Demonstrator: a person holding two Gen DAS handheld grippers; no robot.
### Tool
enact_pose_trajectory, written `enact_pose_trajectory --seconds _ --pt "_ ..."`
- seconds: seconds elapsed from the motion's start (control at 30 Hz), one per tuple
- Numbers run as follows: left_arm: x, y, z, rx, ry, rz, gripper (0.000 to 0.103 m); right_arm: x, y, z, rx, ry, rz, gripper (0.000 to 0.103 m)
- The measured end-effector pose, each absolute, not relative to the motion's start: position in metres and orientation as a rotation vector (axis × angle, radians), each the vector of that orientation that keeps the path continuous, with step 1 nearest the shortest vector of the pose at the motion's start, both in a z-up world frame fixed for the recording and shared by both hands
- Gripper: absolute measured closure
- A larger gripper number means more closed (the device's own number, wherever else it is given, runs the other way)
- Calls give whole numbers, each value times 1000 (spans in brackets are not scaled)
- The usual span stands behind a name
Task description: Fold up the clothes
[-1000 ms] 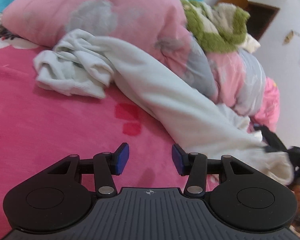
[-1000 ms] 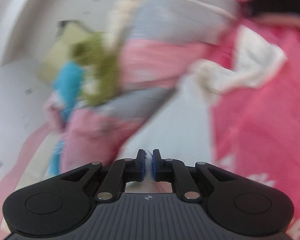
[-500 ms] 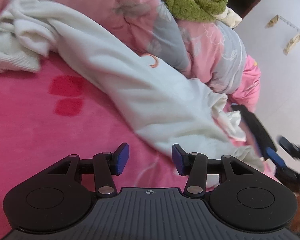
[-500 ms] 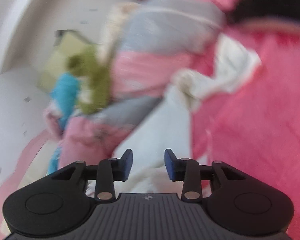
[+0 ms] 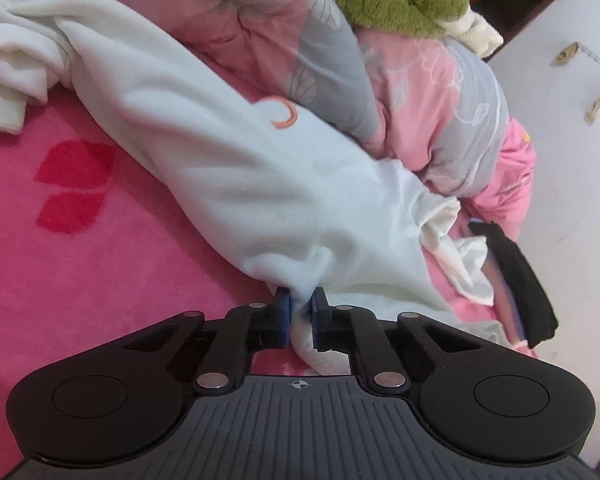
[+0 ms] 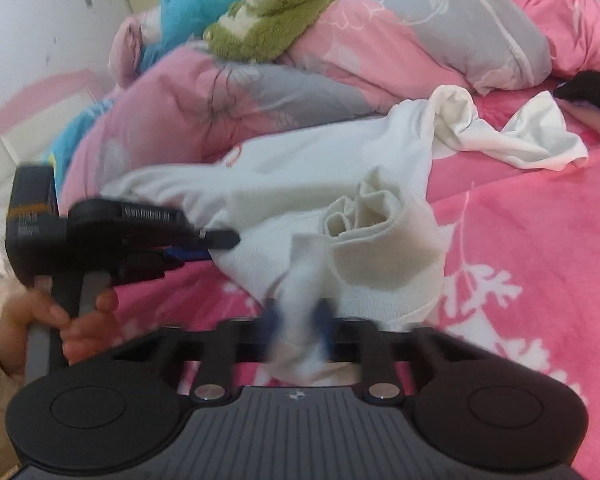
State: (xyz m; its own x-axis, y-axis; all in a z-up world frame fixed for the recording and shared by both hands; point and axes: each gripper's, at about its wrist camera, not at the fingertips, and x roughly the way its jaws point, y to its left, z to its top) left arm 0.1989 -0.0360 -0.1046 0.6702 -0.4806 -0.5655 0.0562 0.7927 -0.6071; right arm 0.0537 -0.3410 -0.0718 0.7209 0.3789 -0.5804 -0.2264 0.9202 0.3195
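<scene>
Left wrist view, left gripper (image 5: 300,316) fingers clamped on white garment (image 5: 228,160) on pink bed (image 5: 80,260), right gripper (image 6: 298,330) fingers blurred, pinching same cloth.

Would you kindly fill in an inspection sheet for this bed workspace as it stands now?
Surface: pink blanket with a red and white floral print.
Job's things: white garment, crumpled and stretched across the bed.
Clutter: pink-grey duvet, green plush, blue plush, black item.
Grippers: left gripper shut on the garment's edge; right gripper blurred, jaws around white cloth.
Cables: nothing seen.
Surroundings: white wall, dark wooden furniture.
</scene>
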Motion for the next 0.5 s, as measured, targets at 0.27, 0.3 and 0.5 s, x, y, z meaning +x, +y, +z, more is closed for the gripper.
enact_pose_trajectory --seconds 0.27,0.3,0.5 --pt "181 -7 -79 -688 790 -351 98 44 -407 -15 200 462 220 96" --pt "180 -3 -78 -703 795 -354 99 47 -414 -15 205 458 204 96" --pt "171 18 -71 -803 835 -366 100 78 -431 -50 123 551 89 96"
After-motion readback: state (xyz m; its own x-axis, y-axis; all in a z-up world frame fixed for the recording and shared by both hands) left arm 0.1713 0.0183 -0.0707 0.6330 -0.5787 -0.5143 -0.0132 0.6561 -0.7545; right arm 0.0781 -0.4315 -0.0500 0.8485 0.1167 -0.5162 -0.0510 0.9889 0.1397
